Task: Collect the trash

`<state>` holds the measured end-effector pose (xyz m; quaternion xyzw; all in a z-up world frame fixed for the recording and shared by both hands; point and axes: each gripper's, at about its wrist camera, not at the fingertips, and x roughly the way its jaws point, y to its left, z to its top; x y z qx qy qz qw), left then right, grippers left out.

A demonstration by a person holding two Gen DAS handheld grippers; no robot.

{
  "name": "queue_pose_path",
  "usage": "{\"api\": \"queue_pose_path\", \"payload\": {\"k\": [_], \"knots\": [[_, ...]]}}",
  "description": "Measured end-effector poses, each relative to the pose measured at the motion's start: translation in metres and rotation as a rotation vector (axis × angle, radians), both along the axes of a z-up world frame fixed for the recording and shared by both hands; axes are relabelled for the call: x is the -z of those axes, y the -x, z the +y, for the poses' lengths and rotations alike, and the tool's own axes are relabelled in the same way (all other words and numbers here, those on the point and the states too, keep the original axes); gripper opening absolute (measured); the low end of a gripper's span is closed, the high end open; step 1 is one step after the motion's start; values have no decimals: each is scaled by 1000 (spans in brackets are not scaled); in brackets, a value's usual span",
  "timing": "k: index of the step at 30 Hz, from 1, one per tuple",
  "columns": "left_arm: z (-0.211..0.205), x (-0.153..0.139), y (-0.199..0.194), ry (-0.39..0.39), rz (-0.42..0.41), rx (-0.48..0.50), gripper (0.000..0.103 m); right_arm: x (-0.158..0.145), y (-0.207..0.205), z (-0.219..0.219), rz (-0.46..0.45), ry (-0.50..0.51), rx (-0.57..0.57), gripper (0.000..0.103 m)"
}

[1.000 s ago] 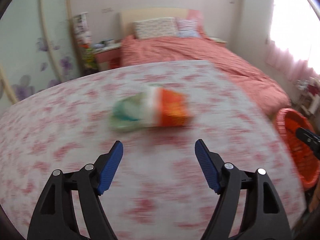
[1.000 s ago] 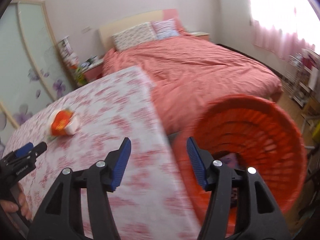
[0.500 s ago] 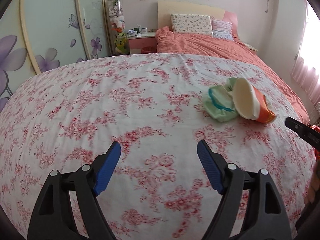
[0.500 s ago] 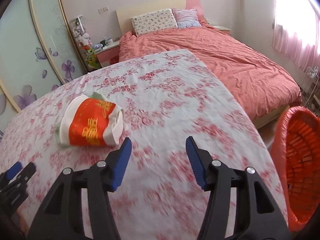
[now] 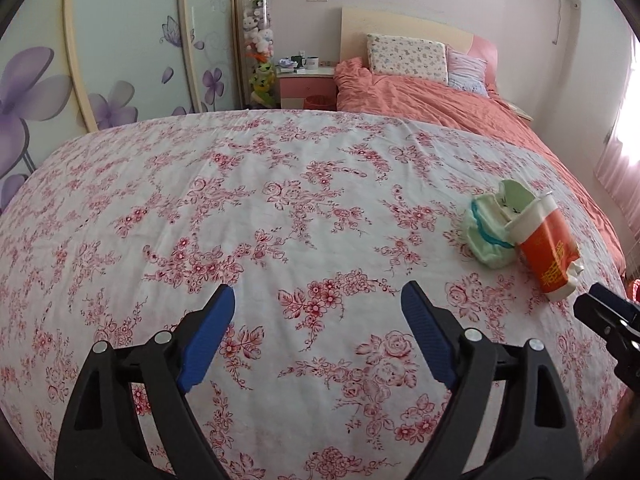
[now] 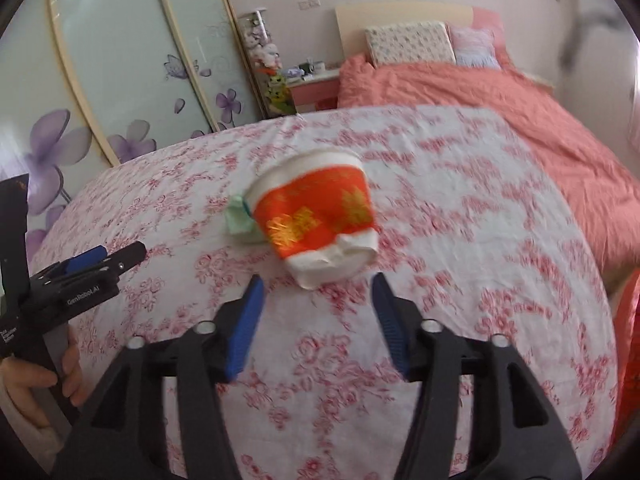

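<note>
On the flowered tablecloth point(image 6: 460, 240) straight ahead of my right gripper point(image 6: 318, 300) lies the crushed orange paper cup point(image 6: 316, 216) on its side, with a crumpled green wrapper point(image 6: 239, 222) tucked against its far left. My right jaws have just been opening and stand moderately wide, nothing between them yet; the cup sits just beyond the tips. My left gripper point(image 5: 318, 320) has also been opening, wide and empty over bare cloth, with the cup point(image 5: 548, 252) and wrapper point(image 5: 490, 232) well off to its right. I'd say the step is closing in on the cup: keep the right jaws square to its squashed base, ease forward until the pads straddle it, then squeeze gently, since the paper looks ready to buckle and skid on the cloth.
</note>
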<state>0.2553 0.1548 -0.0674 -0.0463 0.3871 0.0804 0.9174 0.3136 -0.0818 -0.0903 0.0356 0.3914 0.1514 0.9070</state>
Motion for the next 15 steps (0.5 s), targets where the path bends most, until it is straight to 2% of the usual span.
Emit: {"api": "queue_pose_path", "payload": {"k": [2,7,13,15], "knots": [[1,0,1,5,-1,-1,85,-5,-3,5,-16,3,26,77],[2,2,2,12,4,2,85,-6,-30,16,-15,47,83,87],[3,6,-2,23,23,7,85,3,-49,31,2,124,78,87],[4,6,-2,26,24,6,85,5,-52,33,4,144,71,80]]}}
